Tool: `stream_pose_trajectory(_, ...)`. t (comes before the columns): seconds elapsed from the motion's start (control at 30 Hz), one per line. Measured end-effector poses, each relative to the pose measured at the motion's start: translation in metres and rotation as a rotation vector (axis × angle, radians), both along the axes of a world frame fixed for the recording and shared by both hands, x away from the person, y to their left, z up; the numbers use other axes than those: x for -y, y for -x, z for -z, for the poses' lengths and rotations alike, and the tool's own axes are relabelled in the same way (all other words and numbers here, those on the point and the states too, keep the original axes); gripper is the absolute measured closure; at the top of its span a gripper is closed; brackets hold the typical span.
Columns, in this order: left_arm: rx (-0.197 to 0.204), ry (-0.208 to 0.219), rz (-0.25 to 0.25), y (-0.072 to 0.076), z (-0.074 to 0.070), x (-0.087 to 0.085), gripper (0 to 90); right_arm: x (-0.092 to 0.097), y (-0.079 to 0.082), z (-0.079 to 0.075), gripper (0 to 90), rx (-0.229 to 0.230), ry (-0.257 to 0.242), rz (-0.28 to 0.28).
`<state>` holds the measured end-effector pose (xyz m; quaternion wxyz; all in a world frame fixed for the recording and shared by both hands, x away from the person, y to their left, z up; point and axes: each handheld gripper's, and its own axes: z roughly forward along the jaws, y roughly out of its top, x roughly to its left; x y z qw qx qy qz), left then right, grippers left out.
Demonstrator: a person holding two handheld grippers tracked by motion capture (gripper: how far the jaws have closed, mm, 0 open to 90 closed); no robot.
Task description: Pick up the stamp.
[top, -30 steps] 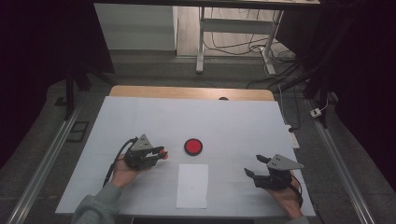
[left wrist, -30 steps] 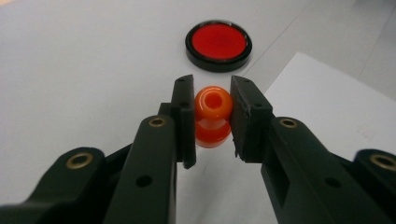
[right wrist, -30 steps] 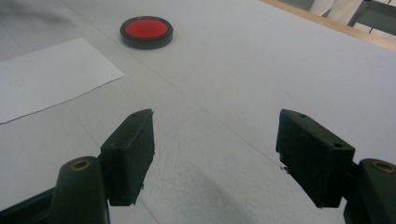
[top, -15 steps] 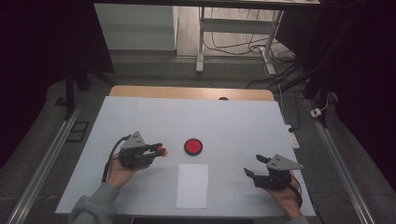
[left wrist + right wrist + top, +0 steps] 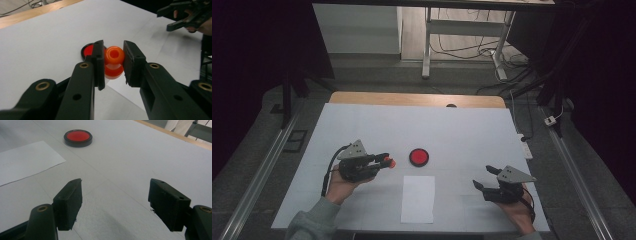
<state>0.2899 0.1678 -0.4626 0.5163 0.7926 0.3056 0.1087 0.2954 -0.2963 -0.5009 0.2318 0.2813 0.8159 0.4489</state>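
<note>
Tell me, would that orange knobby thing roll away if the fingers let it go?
Probably a little. The orange piece has a round ball-like head and a waist, so it might wobble or roll. It looks smooth and glossy, perhaps slippery. The left gripper pinches it from both sides, so it seems light and fairly firm.

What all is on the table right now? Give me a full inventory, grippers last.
orange stamp-like knob: one, orange, clamped between the jaws of the left hand-held gripper, lifted off the table
red pad: one, red disc in a black rim, mid-table
paper sheet: one, white, flat on the table just nearer the person than the red pad
table: one, white cover with a wooden far edge
left hand-held gripper: one, black, shut on the knob, pointing toward the red pad
right hand-held gripper: one, black, jaws open with nothing between them, low over the table's right side
</note>
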Motion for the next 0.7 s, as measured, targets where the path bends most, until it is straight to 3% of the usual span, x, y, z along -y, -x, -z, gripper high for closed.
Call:
stream_pose_trajectory(0.23, 0.0, 0.021, 0.038, 0.003, -0.003, 0.009, 71.7, -0.001, 0.0, 0.0, 27.0, 0.0, -0.001, -0.004)
stream_pose_trajectory(0.7, -0.001, 0.001, 0.089, 0.002, -0.003, 0.034, 71.7, -0.002, 0.0, -0.001, 28.8, -0.012, -0.002, -0.005)
